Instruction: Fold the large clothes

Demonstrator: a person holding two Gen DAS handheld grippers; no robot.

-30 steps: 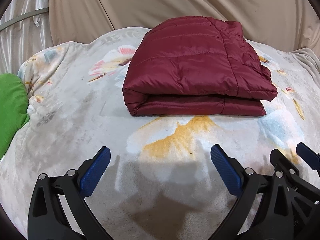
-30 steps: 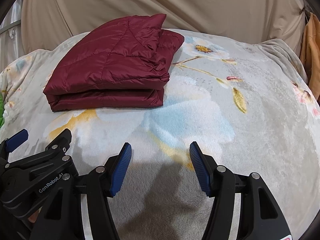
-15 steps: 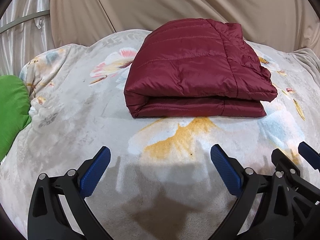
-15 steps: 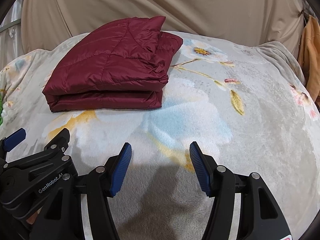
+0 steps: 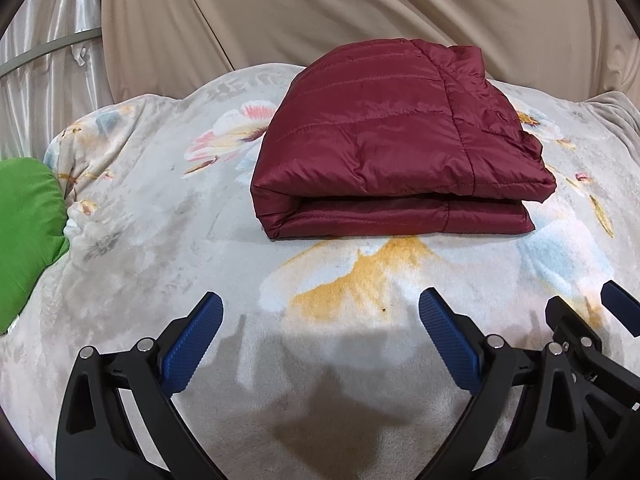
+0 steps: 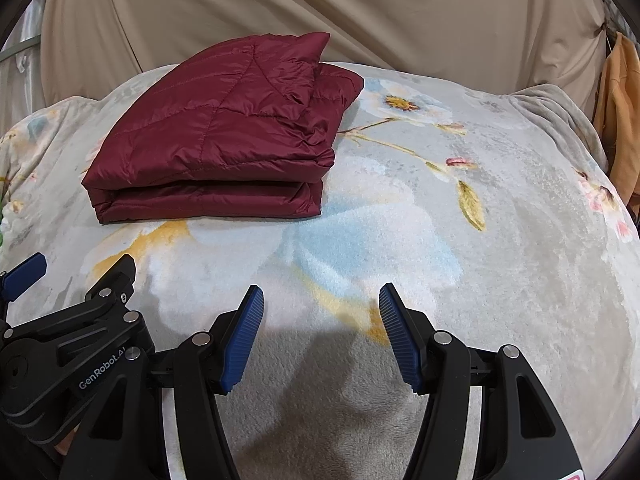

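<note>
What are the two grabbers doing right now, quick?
Left gripper: open, holding nothing.
Right gripper: open, holding nothing.
The folded red jacket lies untouched on the blanket.

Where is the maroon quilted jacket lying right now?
The maroon quilted jacket lies folded on the floral blanket, ahead of both open grippers and touching neither. It sits upper centre in the left wrist view and upper left in the right wrist view.

A floral fleece blanket (image 6: 500,240) covers the bed (perhaps); beige draped cloth (image 5: 360,0) hangs behind it.
</note>
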